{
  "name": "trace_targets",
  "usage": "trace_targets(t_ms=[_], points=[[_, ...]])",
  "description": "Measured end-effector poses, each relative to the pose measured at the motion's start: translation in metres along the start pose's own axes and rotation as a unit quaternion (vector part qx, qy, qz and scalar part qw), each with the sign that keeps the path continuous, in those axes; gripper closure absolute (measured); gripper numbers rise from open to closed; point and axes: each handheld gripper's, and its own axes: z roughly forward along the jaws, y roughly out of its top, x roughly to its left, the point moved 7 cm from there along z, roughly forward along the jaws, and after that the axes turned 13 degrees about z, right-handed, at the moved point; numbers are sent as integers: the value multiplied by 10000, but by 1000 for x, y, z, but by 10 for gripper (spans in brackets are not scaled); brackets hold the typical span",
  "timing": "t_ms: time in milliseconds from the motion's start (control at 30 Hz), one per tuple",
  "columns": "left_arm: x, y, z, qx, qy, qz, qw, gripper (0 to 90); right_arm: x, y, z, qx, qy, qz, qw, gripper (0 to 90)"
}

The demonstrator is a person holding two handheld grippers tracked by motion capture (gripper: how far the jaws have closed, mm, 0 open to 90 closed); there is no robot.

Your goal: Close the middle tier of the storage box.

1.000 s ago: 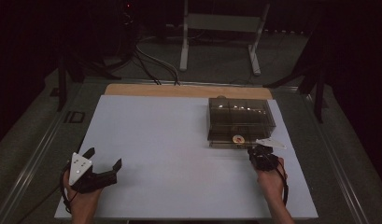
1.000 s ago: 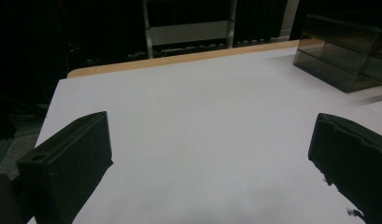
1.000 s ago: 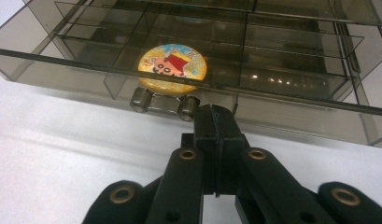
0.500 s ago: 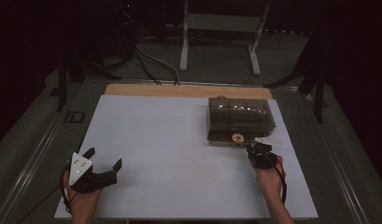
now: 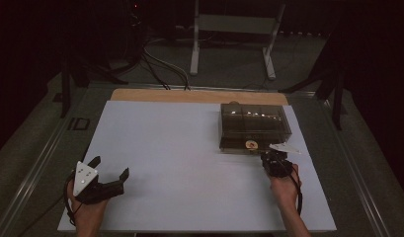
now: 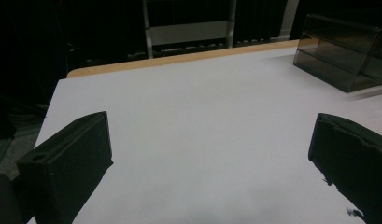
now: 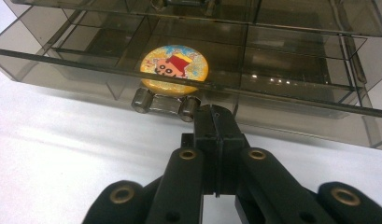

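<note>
One smoky clear plastic drawer box (image 7: 282,60), light, stiff, slippery: best taken by small front handle (image 7: 163,103). Right gripper (image 7: 215,122) pressed together beside it, left gripper (image 6: 212,154) spread.

Glossy smoked-plastic drawer box (image 7: 272,70)

Smoked plastic box (image 5: 254,126) blocks far right; white sheet (image 5: 175,163) elsewhere open.
</note>
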Motion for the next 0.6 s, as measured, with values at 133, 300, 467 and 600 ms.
trace_targets(t_ms=[133,300,467,600], points=[[0,0,0,5,-5,8,10000,10,0,1,1,-6,-16,-1,10000,900],[0,0,1,8,-3,8,10000,10,0,2,2,0,-20,-3,10000,900],[0,0,1,18,-6,11,10000,10,0,3,3,1,-22,-1,10000,900],[-1,0,1,17,-6,11,10000,10,0,3,4,7,-32,10,10000,900]])
